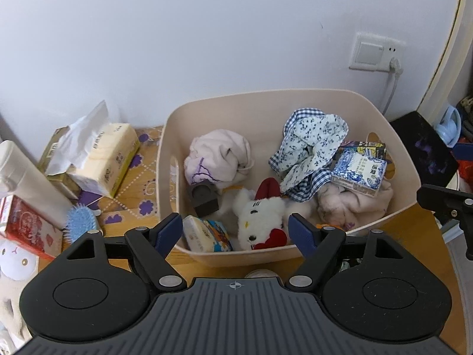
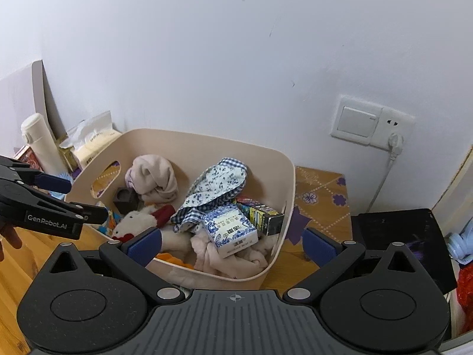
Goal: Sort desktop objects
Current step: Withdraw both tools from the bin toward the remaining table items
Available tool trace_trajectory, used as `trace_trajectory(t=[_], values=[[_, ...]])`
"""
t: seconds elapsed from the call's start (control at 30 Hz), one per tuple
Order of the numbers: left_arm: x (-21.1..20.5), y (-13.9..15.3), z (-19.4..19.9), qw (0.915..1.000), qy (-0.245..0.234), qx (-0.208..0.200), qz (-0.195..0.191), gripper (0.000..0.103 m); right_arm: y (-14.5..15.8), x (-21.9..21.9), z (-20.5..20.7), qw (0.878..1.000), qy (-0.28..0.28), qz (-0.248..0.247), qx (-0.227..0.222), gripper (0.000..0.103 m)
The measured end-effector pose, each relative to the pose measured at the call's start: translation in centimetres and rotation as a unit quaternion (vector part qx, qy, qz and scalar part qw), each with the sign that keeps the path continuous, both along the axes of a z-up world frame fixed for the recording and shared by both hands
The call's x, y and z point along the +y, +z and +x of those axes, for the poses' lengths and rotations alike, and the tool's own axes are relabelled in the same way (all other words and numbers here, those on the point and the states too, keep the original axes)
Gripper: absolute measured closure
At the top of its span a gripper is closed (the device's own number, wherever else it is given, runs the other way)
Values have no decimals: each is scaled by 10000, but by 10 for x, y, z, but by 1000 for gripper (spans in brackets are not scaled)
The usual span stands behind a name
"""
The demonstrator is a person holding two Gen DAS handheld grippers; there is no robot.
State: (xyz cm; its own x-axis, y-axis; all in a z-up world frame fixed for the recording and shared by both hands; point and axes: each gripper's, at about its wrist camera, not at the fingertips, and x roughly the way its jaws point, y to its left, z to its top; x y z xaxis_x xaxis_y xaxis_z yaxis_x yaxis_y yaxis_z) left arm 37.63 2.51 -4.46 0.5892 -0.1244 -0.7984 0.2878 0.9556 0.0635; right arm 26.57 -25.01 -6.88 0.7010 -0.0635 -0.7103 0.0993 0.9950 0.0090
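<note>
Hovering over the bin (image 1: 408, 177), both claws apart and empty, hairbrush (image 1: 80, 217) clear only from left wrist

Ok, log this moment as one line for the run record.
left gripper: open, empty | right gripper: open, empty | beige plastic bin: holds white plush toy, blue-and-white box, cloths | both grippers above bin's near rim
</note>
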Motion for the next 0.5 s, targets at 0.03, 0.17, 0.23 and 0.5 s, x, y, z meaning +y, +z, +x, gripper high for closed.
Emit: trace_trajectory(t=[0.03,0.17,0.23,0.5], values=[[1,2,-3,10000,-7,-23,-35,23,2,0,-3,10000,-18,0,-26,0],[7,9,-17,9999,-62,-91,-97,23,10,3,-17,9998,-139,8,-141,0],[10,13,-24,9998,-87,-102,-152,23,14,4,-24,9997,-165,27,-204,0],[24,27,-51,9991,-247,-247,-238,22,29,15,-56,9982,-252,-48,-540,0]])
